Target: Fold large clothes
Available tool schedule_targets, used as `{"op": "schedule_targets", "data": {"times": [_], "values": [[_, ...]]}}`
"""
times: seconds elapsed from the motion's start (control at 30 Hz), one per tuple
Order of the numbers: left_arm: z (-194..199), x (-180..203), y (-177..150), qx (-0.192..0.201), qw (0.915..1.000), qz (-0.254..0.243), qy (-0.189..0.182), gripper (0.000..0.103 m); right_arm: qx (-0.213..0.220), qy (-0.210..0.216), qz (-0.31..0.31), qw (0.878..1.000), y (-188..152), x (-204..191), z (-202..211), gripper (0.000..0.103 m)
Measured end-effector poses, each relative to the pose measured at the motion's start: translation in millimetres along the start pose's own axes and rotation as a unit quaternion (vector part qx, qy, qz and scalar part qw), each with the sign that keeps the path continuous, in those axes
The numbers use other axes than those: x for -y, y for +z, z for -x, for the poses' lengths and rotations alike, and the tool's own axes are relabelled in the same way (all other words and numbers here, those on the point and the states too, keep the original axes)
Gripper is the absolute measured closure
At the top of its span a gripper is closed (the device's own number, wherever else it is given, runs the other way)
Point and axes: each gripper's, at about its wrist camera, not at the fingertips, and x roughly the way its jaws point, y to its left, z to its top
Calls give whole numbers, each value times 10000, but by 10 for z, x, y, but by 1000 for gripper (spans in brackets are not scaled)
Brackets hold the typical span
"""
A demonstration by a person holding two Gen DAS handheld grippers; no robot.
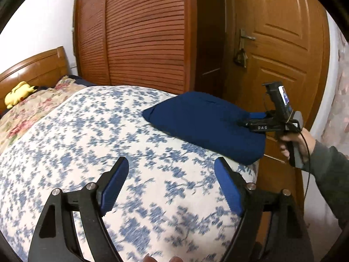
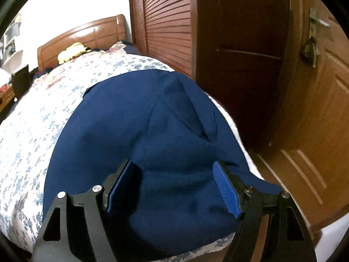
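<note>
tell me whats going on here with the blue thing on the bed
A person is folding clothes with a hand-held gripper in each hand. A dark blue garment lies folded into a compact bundle near the corner of a bed with a blue floral bedspread. The right gripper hangs open just over the bundle, not gripping it. The left gripper is open over bare bedspread, holding nothing.

Two wrist fisheyes angled down over the bed (image 1: 87, 135), right close above, both sharing the blue garment (image 1: 207, 122).

garment (image 2: 135, 131): navy blue | bedspread (image 1: 87, 142): white, blue floral | plush toy (image 1: 19, 92): yellow
</note>
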Motion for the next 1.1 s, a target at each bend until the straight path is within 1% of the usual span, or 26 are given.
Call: {"op": "schedule_targets", "data": {"times": [0.07,0.13,0.27,0.37,0.5,0.67,0.8,0.9,1.1], "values": [[91,-60,-37,42,9999,-22,129,22,93,-108,1,9999,23,-118,72,26],[193,-125,-98,42,9994,-27,329,22,280,-34,-3,9996,50,-331,179,26],[406,-340,-226,26,9987,171,489,22,451,136,205,9987,49,-761,398,26],[582,-493,-349,1,9972,306,688,22,514,483,397,9967,18,-1153,516,25],[797,-709,-541,-50,9944,468,950,22,570,969,537,9922,-36,-1665,617,18],[1111,-986,-829,-61,9872,692,1435,22,592,1390,776,9855,-130,-2363,664,17],[1313,-1171,-1019,-91,9807,943,1710,22,586,1656,917,9802,-234,-2832,712,17],[1488,-1279,-1163,-113,9745,1109,1949,22,573,1813,999,9767,-315,-3099,728,17],[1896,-1451,-1418,-93,9592,1584,2340,22,592,2231,1098,9668,-503,-3542,990,17]]}}
